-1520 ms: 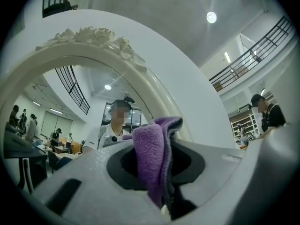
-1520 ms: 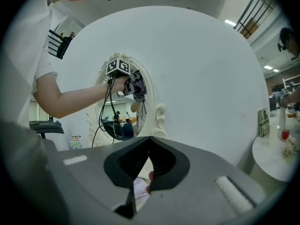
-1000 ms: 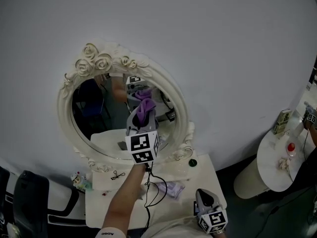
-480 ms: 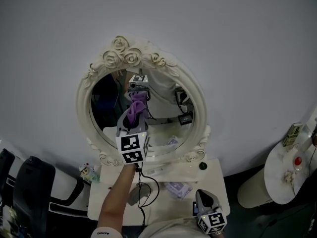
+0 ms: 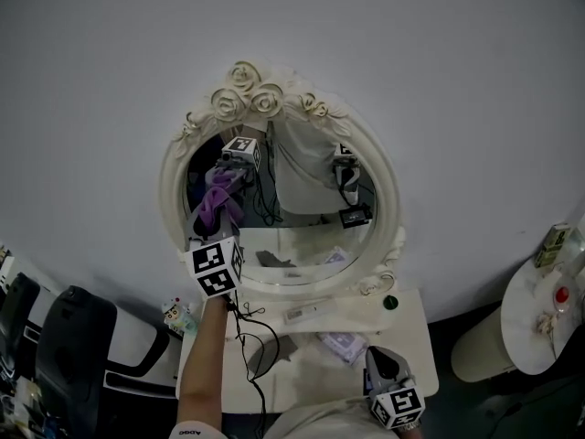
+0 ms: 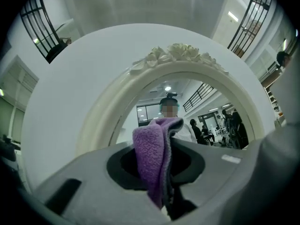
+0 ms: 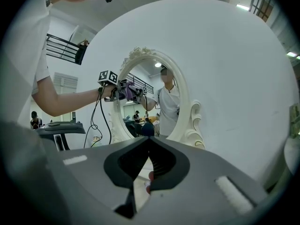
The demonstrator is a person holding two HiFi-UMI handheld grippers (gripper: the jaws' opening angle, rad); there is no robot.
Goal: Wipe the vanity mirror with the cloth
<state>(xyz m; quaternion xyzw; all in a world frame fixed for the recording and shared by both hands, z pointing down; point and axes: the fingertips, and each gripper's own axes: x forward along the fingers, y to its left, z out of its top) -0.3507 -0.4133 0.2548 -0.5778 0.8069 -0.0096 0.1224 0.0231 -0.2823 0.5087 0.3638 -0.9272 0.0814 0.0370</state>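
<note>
Left gripper clenches the cloth at the mirror's upper-left glass, apparently touching it. Right gripper, jaws together and empty, hangs at lower right. Wiping seems under way; most of the glass probably remains.

Your left arm stretches forward and up, bare to the wrist. Your left gripper is raised high, its jaws clamped on the purple cloth. Your right gripper hangs low, close to your body, its jaws together on nothing.
</note>
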